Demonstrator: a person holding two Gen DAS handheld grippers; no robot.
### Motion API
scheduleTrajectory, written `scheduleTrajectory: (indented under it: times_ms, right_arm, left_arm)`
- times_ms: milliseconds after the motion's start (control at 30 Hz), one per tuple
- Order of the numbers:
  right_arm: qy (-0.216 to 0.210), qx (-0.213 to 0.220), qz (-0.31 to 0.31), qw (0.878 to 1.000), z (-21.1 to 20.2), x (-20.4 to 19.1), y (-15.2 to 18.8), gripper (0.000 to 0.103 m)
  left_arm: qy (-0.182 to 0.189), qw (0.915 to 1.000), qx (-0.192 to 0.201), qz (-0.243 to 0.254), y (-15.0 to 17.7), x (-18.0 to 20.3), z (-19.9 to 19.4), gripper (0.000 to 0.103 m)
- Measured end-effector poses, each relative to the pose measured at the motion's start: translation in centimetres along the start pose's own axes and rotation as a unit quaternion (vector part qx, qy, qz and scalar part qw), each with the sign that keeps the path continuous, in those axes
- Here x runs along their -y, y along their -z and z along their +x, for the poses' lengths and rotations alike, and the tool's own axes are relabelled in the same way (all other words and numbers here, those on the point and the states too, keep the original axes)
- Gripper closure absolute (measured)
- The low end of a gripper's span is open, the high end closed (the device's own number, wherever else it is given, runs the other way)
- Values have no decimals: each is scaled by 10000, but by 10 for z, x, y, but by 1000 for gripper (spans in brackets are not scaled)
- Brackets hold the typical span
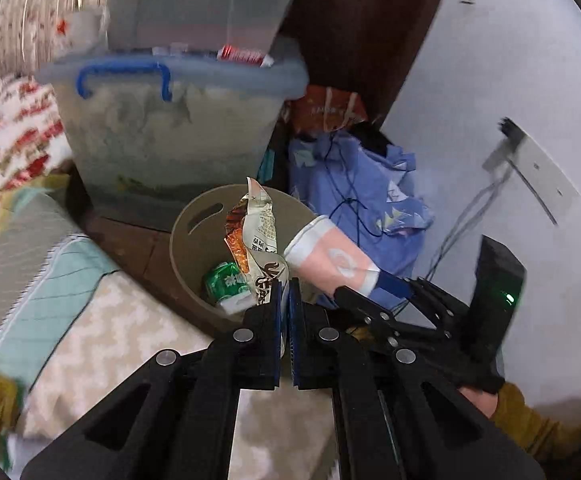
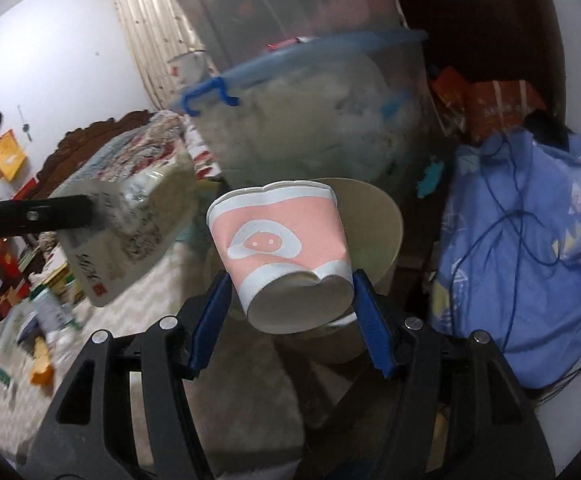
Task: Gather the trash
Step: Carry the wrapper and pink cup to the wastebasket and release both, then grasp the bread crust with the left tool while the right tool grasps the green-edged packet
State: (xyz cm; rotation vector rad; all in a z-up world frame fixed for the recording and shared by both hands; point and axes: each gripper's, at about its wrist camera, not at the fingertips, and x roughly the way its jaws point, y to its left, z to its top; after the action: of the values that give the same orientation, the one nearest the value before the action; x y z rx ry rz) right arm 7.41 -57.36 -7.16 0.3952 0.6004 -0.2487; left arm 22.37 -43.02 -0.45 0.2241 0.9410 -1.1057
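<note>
A round beige waste bin (image 1: 186, 240) stands on the floor below my grippers, with a green carton (image 1: 226, 282) inside it. My left gripper (image 1: 285, 296) is shut on a crumpled white and orange snack wrapper (image 1: 256, 236), which hangs over the bin. My right gripper (image 2: 290, 292) is shut on a pink and white paper cup (image 2: 282, 240) with a pig face and holds it tilted over the bin (image 2: 374, 216). The cup (image 1: 330, 260) and the right gripper (image 1: 394, 292) also show in the left wrist view. The wrapper (image 2: 130, 224) shows blurred at the left of the right wrist view.
A clear storage box with a blue handle (image 1: 170, 128) stands behind the bin, with a second box (image 1: 206, 0) stacked on it. A blue cloth with a cord (image 1: 370, 192) lies to the right against a white wall (image 1: 510, 60). Bedding and a patterned mat (image 1: 102, 336) lie to the left.
</note>
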Motion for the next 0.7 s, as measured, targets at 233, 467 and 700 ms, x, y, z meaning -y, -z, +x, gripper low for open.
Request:
scheduleTrajectory:
  times_ms: [233, 467, 700]
  right_arm:
    - [328, -148, -172, 9992, 50, 17, -17, 22]
    - [-227, 480, 497, 9973, -8, 16, -7, 29]
    - [-1118, 270, 528, 9920, -35, -30, 22, 52]
  left_arm:
    - [-772, 9956, -54, -534, -31, -33, 64, 46]
    - [-183, 9951, 559, -800, -2, -31, -16, 59]
    - [-683, 9793, 1664, -927, 109, -48, -187, 59]
